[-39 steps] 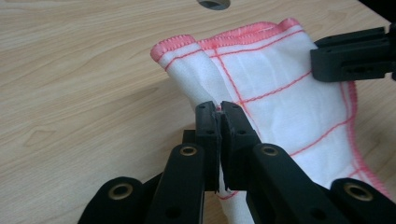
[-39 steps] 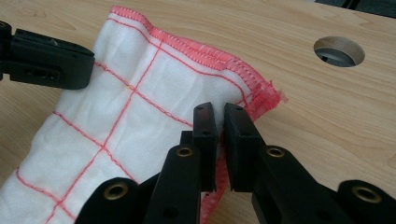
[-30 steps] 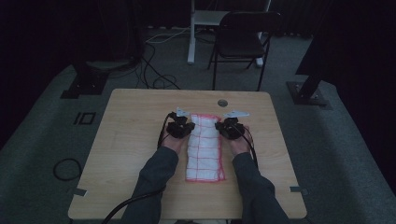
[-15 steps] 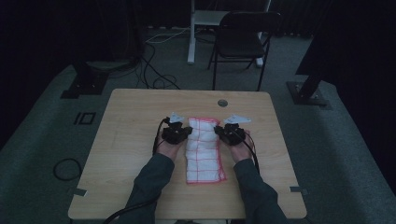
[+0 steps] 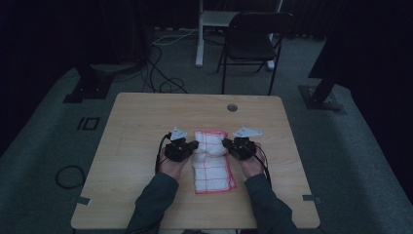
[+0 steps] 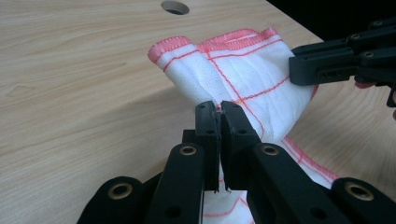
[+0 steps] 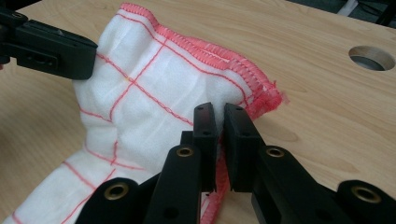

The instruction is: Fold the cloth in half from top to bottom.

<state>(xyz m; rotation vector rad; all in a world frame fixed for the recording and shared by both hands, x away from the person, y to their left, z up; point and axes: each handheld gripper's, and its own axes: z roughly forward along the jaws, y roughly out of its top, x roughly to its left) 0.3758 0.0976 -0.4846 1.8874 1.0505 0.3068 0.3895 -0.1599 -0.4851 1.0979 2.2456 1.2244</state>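
The left gripper (image 5: 194, 145) is clamped on the left edge of a white cloth with red grid lines (image 5: 212, 161), and the right gripper (image 5: 227, 143) is clamped on the opposite edge, so the cloth bunches up between the two pairs of jaws. Its far end looks lifted off the wooden table (image 5: 136, 126), though the dim high view leaves that uncertain; the near end trails flat back between the person's forearms.

Forearms (image 5: 156, 204): cut off by the bottom edge, high view.
Cloth (image 6: 243, 70): pinched edges hidden between each gripper's jaws; near end cropped in both gripper views.
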